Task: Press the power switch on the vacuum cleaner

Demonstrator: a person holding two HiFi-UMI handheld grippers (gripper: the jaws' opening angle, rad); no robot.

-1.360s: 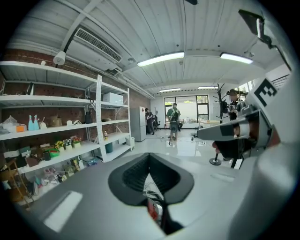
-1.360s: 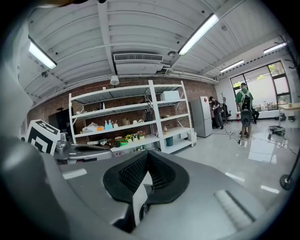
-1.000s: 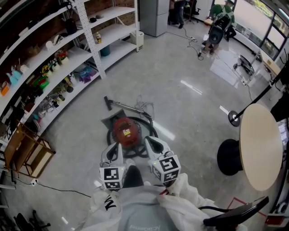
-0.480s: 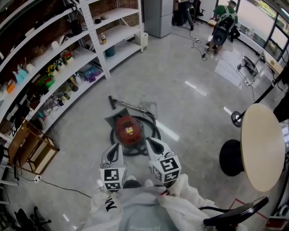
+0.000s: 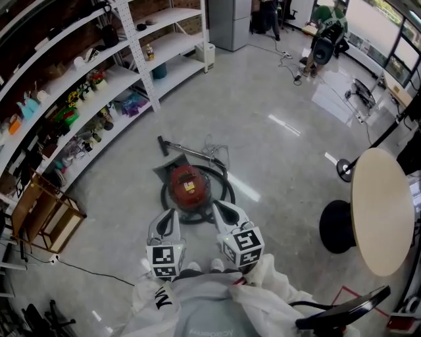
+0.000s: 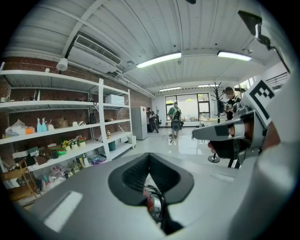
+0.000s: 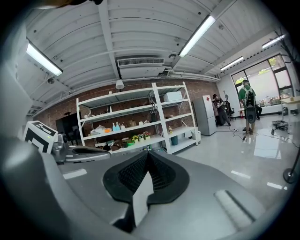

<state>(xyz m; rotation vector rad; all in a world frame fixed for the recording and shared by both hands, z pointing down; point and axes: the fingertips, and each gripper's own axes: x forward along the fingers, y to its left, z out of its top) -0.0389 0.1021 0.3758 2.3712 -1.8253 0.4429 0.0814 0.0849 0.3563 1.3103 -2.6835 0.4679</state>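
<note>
Red canister vacuum cleaner (image 5: 189, 187) on the floor (image 5: 263, 92); left gripper (image 5: 168, 214) and right gripper (image 5: 220, 207) hover beside it, fingers together, empty

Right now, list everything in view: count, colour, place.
vacuum cleaner: one, red, on the floor ahead of both tools
hose: one, black, looped round the vacuum cleaner
shelving: one long run, white, along the left
round table: one, beige, at the right
wooden rack: one, brown, lower left
person: one, green top, far end
left tool: one, grey, shut, empty
right tool: one, grey, shut, empty
</note>
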